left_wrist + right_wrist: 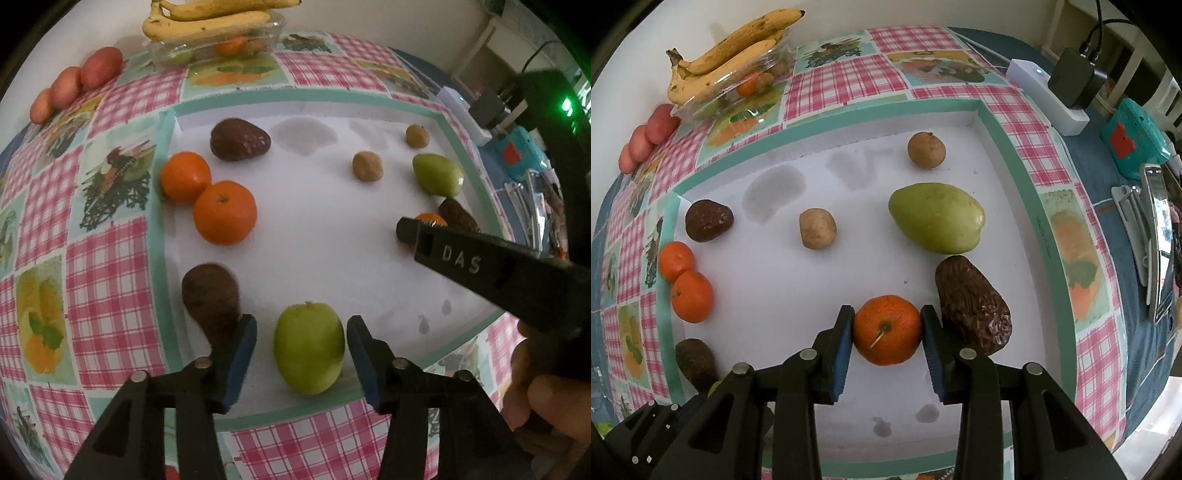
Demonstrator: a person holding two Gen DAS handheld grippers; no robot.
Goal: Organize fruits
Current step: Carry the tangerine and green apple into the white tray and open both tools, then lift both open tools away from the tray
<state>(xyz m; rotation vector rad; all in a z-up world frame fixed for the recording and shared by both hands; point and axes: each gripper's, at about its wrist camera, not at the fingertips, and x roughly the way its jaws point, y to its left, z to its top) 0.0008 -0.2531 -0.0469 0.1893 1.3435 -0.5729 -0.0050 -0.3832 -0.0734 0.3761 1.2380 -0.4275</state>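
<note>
Your right gripper [887,329] clamps the orange [887,329] at its firm sides—left gripper [301,343] fingers released around the smooth, bruisable apple [308,347].

Green apple [308,352], orange mandarin [887,329], dark brown avocado [973,304], yellow spotted bananas [731,55], pink-checked tablecloth [842,85], white tray [1001,155] with teal rim.

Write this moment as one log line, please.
left tongs: open around green apple | right tongs: shut on orange | white tray
</note>
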